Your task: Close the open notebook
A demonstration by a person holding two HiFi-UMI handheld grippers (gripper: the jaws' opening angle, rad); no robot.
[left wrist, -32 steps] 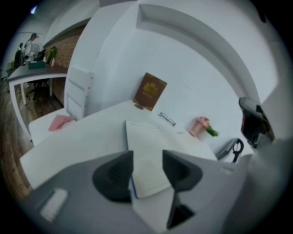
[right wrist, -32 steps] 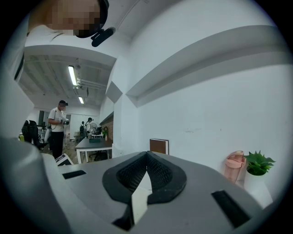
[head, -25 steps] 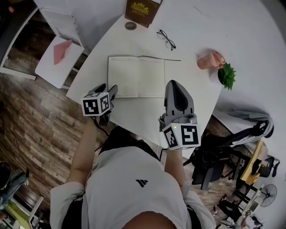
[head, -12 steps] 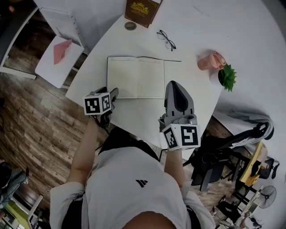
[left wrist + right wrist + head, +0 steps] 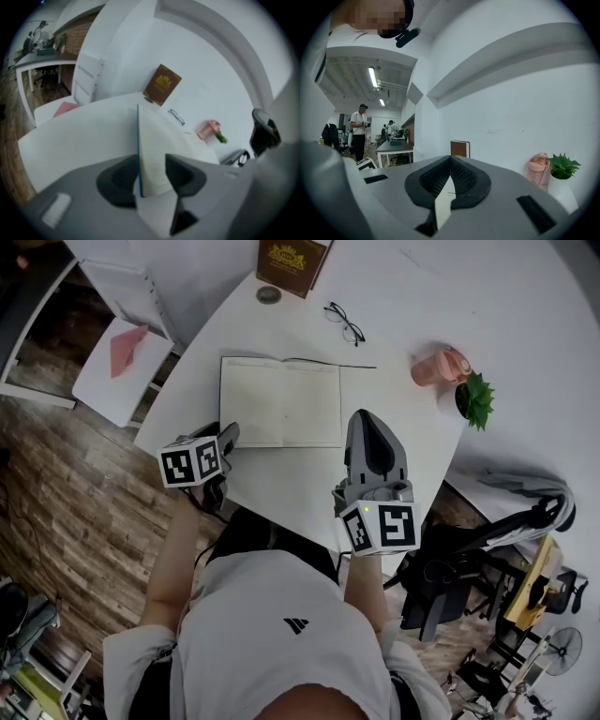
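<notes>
The open notebook [image 5: 295, 401] lies flat on the white table [image 5: 281, 479], pale lined pages up. My left gripper [image 5: 228, 435] is at its near left corner. In the left gripper view the blue cover edge [image 5: 138, 154] runs between the jaws of the left gripper [image 5: 152, 169]: one pad rests on the table beside it and the other sits over the page. These jaws have just been closing, but no firm pinch shows. My right gripper [image 5: 365, 420] hovers shut and empty by the notebook's near right corner. The right gripper view shows the right gripper [image 5: 450, 161] with its pads together.
Behind the notebook are glasses [image 5: 345, 322], a brown book [image 5: 289, 263] and a small round disc [image 5: 269, 294]. A pink bottle [image 5: 439, 367] and a potted plant [image 5: 473, 397] stand at the right. The table's edge runs close to the left gripper, with wooden floor below it.
The left gripper's marker cube has edged left and rolled a little at the notebook's corner. The notebook still lies open. The right gripper has kept still.
</notes>
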